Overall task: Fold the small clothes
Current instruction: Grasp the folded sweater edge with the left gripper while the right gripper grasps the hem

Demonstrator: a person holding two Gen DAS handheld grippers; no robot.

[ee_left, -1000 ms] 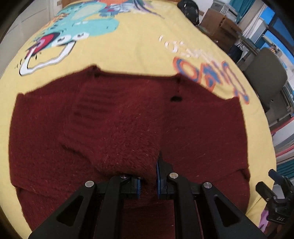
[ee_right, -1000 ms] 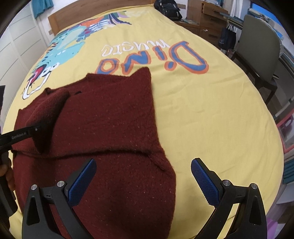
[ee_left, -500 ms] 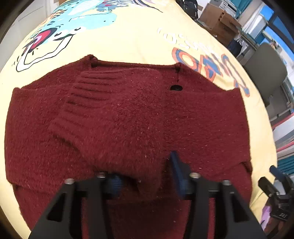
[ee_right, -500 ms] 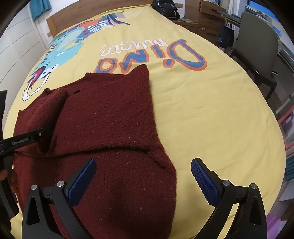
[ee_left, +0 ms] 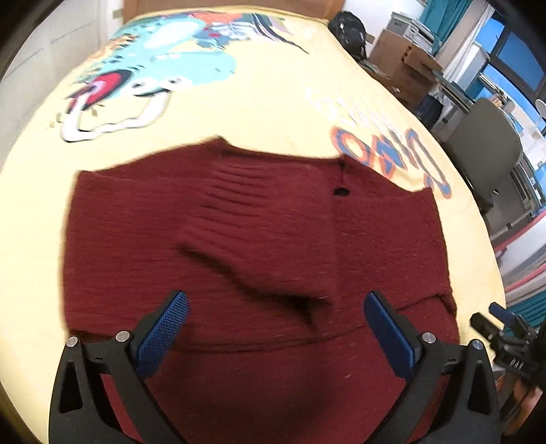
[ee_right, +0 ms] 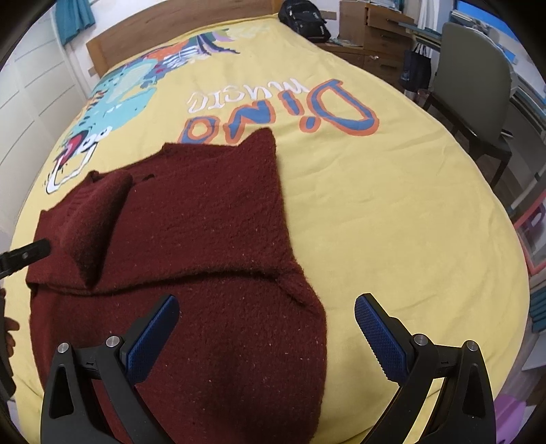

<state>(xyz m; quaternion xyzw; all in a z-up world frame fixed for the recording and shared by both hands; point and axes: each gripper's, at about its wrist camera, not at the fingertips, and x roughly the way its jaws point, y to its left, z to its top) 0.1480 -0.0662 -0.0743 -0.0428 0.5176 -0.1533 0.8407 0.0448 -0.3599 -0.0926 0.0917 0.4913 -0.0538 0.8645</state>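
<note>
A dark red knit sweater (ee_left: 273, 239) lies flat on the yellow bedspread (ee_left: 256, 102); it also shows in the right wrist view (ee_right: 204, 239). One sleeve (ee_left: 245, 211) with a ribbed cuff is folded across its body. My left gripper (ee_left: 274, 329) is open and empty, just above the sweater's near part. My right gripper (ee_right: 266, 328) is open and empty over the sweater's lower right corner. The left gripper's tip (ee_right: 27, 252) shows at the left edge of the right wrist view.
The bedspread (ee_right: 392, 222) has a dinosaur print and "Dino" lettering. A grey chair (ee_right: 477, 85), a black backpack (ee_right: 303, 17) and wooden drawers (ee_right: 372, 24) stand beyond the bed's right side. A wooden headboard (ee_right: 170, 27) is at the far end.
My left gripper has opened, let go of the sleeve, and pulled back; the sleeve now lies folded across the sweater. My right gripper has stayed open and nearly still.
</note>
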